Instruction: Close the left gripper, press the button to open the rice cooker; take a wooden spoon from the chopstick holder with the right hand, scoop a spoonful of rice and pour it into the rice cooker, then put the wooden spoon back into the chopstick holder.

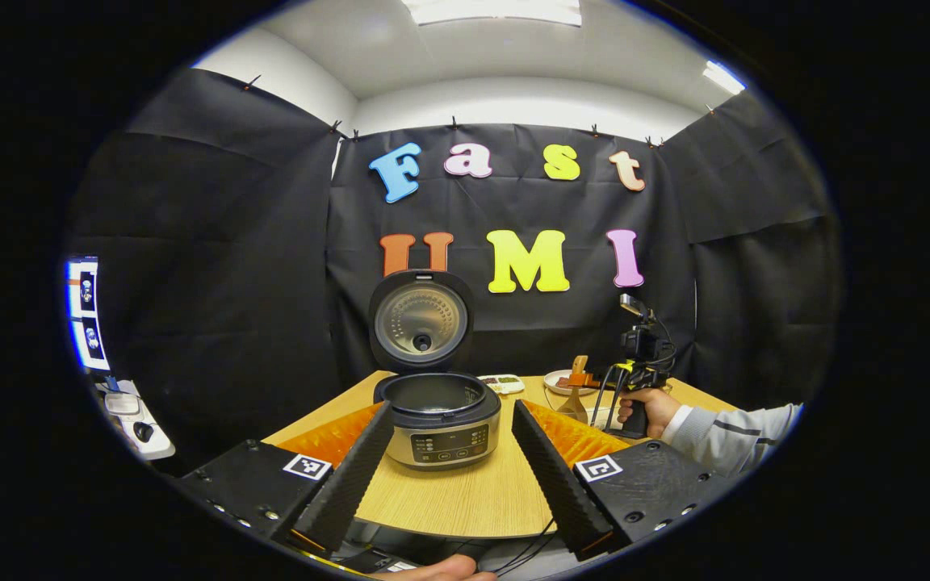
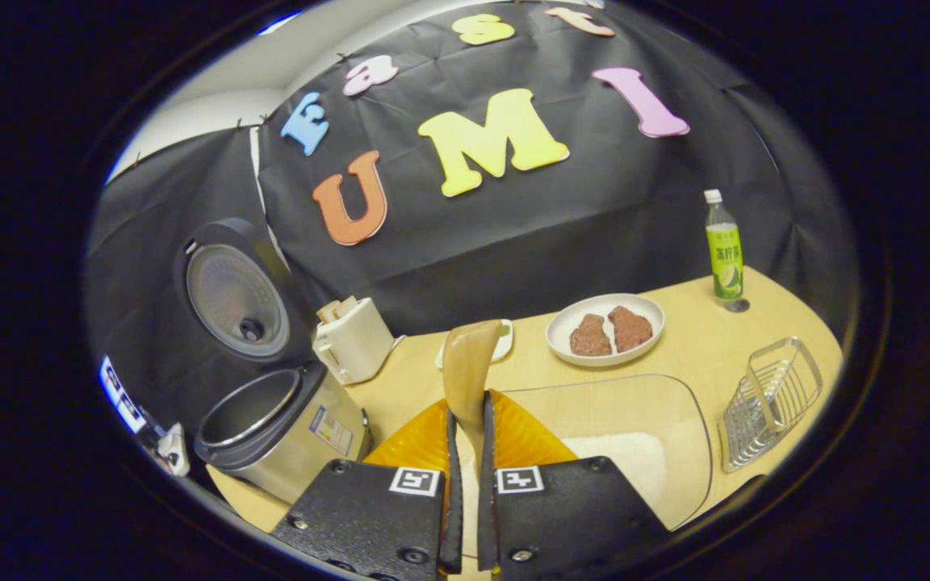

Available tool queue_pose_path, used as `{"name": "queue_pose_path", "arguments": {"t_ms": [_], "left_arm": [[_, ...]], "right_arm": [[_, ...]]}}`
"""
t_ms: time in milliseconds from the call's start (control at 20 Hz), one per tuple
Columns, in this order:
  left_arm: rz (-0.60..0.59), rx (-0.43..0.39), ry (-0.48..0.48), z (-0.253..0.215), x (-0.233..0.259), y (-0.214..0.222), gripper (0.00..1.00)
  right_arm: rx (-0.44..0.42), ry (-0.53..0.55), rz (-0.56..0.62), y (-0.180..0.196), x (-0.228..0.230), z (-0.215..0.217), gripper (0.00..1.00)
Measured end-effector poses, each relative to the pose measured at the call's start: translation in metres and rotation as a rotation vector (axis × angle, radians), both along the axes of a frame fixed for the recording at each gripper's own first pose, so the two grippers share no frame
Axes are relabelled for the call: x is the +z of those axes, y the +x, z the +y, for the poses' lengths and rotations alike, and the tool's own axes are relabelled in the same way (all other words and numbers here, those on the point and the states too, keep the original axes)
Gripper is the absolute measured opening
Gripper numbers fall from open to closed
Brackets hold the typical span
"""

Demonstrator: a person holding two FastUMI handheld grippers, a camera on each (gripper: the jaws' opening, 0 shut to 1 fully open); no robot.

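The rice cooker (image 1: 442, 420) stands on the wooden table with its lid (image 1: 421, 321) raised upright and the inner pot showing. My left gripper (image 1: 453, 410) is open, a finger on either side of the cooker, short of it and apart from it. In the right gripper view my right gripper (image 2: 467, 420) is shut on the handle of the wooden spoon (image 2: 469, 359), whose bowl points forward above the near left rim of the glass dish (image 2: 679, 420) holding white rice (image 2: 634, 464). The open cooker (image 2: 279, 428) sits to its left. A wire chopstick holder (image 2: 772, 399) stands at the right.
A hand (image 1: 652, 407) with a grey sleeve holds the right gripper (image 1: 636, 359) right of the cooker. Behind it are a white box-shaped appliance (image 2: 352, 339), a small dish (image 2: 501, 343), a plate (image 2: 606, 351) with two brown pieces, and a green bottle (image 2: 723, 250).
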State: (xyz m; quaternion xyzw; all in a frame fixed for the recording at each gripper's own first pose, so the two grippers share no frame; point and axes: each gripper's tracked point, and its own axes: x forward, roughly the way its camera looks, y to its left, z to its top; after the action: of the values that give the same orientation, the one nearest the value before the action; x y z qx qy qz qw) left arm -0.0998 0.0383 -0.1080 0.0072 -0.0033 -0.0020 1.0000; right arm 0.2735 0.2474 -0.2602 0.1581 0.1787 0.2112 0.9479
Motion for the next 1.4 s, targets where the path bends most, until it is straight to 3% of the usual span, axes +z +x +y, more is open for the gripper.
{"name": "queue_pose_path", "arguments": {"t_ms": [500, 700, 1200, 1400], "left_arm": [[0.026, 0.027, 0.002, 0.003, -0.007, 0.003, 0.94], [0.019, 0.042, 0.017, 0.009, -0.005, 0.0, 0.94], [0.009, 0.045, 0.011, 0.012, 0.0, -0.001, 0.93], [0.005, 0.053, -0.017, 0.014, 0.005, -0.002, 0.94]], "right_arm": [[-0.108, 0.451, 0.282, 0.009, -0.011, -0.048, 0.12], [-0.12, 0.569, 0.341, 0.006, -0.011, -0.055, 0.12], [-0.169, 0.809, 0.361, 0.005, 0.012, -0.091, 0.12], [-0.21, 1.028, 0.426, 0.006, 0.016, -0.102, 0.11]]}}
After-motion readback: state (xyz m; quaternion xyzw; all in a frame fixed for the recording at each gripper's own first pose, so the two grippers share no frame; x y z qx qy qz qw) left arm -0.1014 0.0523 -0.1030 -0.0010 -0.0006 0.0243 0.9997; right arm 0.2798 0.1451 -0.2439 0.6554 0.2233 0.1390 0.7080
